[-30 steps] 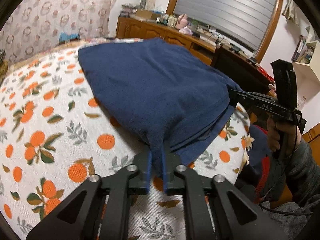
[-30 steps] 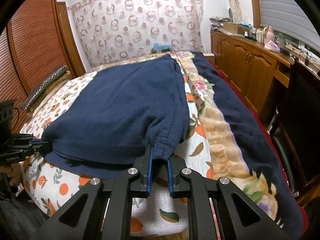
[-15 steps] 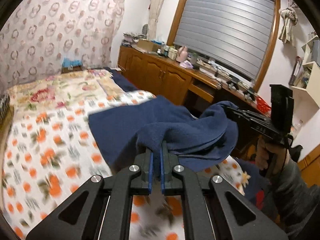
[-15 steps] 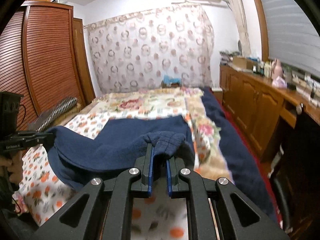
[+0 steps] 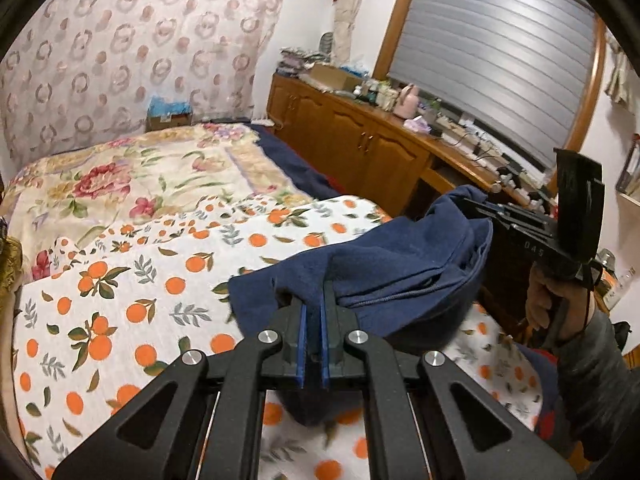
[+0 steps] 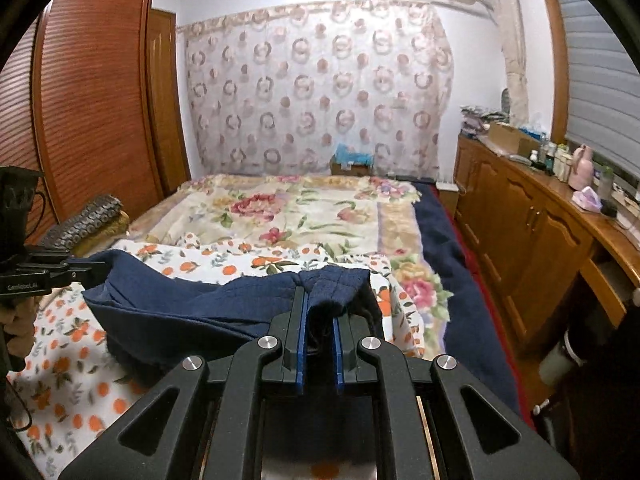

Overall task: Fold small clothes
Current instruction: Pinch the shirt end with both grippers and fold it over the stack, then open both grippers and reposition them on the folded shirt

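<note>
Between the blue pads of the left tool one corner of the navy garment is clamped, and the opposite corner is pinched by the right tool. Compared with a second ago, when the cloth lay spread flat, it has been lifted and gathered into a sagging bundle slung between both tools, its lower folds touching the orange-print sheet. Farther off, the floral bedspread on the bed has been uncovered. Beyond it, the patterned curtain is seen.
</note>
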{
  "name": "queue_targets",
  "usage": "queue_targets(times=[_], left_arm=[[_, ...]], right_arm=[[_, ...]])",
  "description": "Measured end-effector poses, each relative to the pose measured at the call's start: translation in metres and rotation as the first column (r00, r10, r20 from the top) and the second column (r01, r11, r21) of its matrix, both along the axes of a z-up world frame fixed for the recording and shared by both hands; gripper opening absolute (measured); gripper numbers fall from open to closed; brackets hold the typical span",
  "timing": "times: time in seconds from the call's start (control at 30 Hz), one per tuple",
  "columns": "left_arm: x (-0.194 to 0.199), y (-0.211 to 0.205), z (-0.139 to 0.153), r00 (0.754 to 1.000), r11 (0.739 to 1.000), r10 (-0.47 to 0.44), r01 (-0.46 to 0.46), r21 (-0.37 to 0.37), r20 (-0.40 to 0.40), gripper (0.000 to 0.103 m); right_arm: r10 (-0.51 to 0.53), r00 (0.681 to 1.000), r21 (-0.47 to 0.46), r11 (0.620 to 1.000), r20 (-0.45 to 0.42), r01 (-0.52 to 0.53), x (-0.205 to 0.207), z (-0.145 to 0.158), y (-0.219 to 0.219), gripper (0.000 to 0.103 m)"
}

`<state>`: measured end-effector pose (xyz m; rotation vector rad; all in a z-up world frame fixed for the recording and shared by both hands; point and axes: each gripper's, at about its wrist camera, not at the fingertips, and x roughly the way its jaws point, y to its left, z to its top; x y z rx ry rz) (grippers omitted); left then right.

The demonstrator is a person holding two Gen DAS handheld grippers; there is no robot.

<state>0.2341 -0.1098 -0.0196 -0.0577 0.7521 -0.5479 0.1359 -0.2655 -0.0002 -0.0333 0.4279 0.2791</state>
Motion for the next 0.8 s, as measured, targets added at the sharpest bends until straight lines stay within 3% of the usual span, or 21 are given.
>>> queue_targets(times=[0.13, 0.23, 0.33, 0.4, 0.47, 0.6, 0.8], left_arm=[[0.013, 0.004, -0.012, 0.999, 0.999, 0.036, -0.035, 0.015, -0.029, 0.007], [0.018, 0.009, -0.014, 0.998, 0.999, 0.047, -0.046, 0.019, -0.038, 0.014], [0.014, 0.013, -0.007, 0.999, 0.998, 0.054, -0.054, 0.025, 0.007, 0.043], [0.011, 0.018, -0.002, 0.999, 0.999, 0.05, -0.05, 0.009, 0.023, 0.07], [0.007, 0.021, 0.001, 0.999, 0.999, 0.039, -0.039, -0.011, 0.026, 0.083], [0.004, 0.018, -0.004, 0.999, 0.999, 0.026, -0.027, 0.021, 0.019, 0.083], [0.011, 0.002, -0.025, 0.999, 0.996, 0.002, 0.001, 0.085, -0.035, 0.083]], right_arm=[[-0.003, 0.999, -0.016, 1.0, -0.047, 0.002, 0.029, -0.007, 0.004, 0.01], [-0.017, 0.998, -0.012, 1.0, -0.068, 0.017, 0.048, -0.003, 0.004, 0.015], [-0.044, 0.997, -0.006, 0.999, -0.058, 0.043, 0.041, 0.007, 0.003, 0.032], [-0.064, 0.997, 0.0, 0.998, -0.032, 0.064, 0.033, 0.017, -0.001, 0.044], [-0.074, 0.997, -0.004, 0.997, -0.015, 0.074, 0.022, 0.021, -0.003, 0.049], [-0.04, 0.999, -0.02, 0.999, -0.022, 0.04, 0.014, 0.017, -0.003, 0.057], [-0.003, 0.989, -0.036, 0.999, -0.15, -0.003, 0.054, -0.003, 0.004, 0.057]])
